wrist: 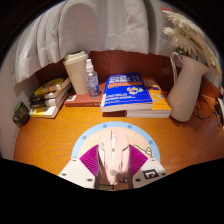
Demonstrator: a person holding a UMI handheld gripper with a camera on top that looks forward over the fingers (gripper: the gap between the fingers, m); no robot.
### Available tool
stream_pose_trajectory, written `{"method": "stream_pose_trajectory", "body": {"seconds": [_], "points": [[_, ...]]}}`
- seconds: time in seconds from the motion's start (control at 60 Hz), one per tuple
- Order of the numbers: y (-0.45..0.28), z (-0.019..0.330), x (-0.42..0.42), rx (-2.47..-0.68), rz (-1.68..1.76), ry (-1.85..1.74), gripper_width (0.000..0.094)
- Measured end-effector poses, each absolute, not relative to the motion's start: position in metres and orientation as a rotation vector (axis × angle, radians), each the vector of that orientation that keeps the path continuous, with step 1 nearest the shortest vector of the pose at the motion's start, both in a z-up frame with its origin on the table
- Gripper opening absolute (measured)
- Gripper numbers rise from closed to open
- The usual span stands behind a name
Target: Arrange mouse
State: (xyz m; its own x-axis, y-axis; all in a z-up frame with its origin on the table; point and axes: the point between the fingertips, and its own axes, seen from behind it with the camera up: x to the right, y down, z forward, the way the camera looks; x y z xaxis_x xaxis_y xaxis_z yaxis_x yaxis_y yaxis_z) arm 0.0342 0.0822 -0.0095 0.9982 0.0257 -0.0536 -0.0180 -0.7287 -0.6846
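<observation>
Your gripper (114, 172) hides the lower part of the mouse (113, 152), so you cannot see its rear end. Both purple pads (92, 160) press its sides: the jaws are clamped on it. The mouse is pale, whitish-pink, narrow end forward, held over the wooden desk (60, 135). Beyond it: blue book (127, 95), small bottle (92, 78), white pitcher (186, 85) (dried grasses cut off above).
</observation>
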Motion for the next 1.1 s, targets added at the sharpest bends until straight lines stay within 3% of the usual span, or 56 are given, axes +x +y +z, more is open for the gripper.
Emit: {"method": "stream_pose_trajectory", "body": {"seconds": [0.3, 0.4, 0.45, 0.567, 0.933, 1.1], "points": [[0.082, -0.013, 0.033, -2.386, 0.055, -0.013, 0.0561], [0.079, -0.012, 0.022, -2.413, 0.094, -0.010, 0.0791], [0.073, -0.010, 0.025, -2.442, 0.056, -0.023, 0.0858], [0.049, 0.016, 0.029, -2.447, -0.021, -0.042, 0.0858], [-0.087, 0.164, 0.013, -2.291, -0.018, 0.095, 0.0853], [-0.136, 0.200, 0.002, -2.255, -0.058, 0.070, 0.0851]]}}
